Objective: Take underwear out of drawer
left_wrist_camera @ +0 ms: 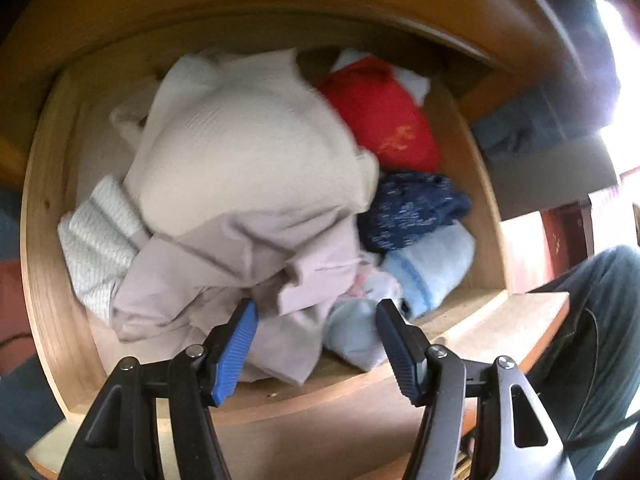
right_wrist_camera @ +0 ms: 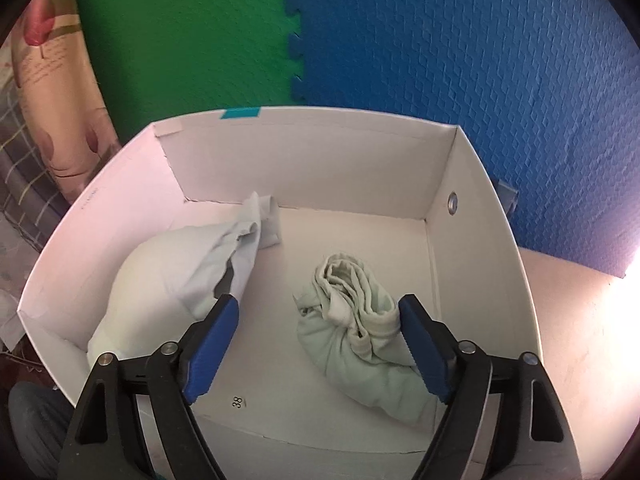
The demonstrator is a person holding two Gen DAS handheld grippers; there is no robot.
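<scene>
1. Left tool (left_wrist_camera: pixel 316 320): jaws apart, nothing between them, hanging over the front edge of the open wooden drawer (left_wrist_camera: pixel 44 240). View slightly blurred.
2. Right tool (right_wrist_camera: pixel 320 336): jaws apart over a white cardboard box (right_wrist_camera: pixel 472 184). The pale green bundle (right_wrist_camera: pixel 360 332) lies on the box floor between the pads. The right pad is very close to the cloth; I cannot tell if it touches. No grip visible.
3. Box contents: the green bundle near the front right; a second pale rolled piece (right_wrist_camera: pixel 168 276) against the left wall. The two are apart. The rest of the floor is bare.
4. Drawer contents, near to far: small pale blue pieces (left_wrist_camera: pixel 352 336) at the front, just beyond the left tool; a light blue folded piece (left_wrist_camera: pixel 432 264) beside them; a large beige garment (left_wrist_camera: pixel 248 184) heaped over the middle; a white ribbed piece (left_wrist_camera: pixel 96 236) at left; a dark blue speckled piece (left_wrist_camera: pixel 408 212) at right; a red piece (left_wrist_camera: pixel 380 112) at the back.
5. Which pieces are underwear I cannot tell for certain; the small front bundles look likeliest.
6. Handling, my judgement: light, limp cloth, not fragile. It will sag and may unroll when lifted. Pinch a thick fold at the top of a bundle, not a thin edge. Neighbouring cloth could drag along.
</scene>
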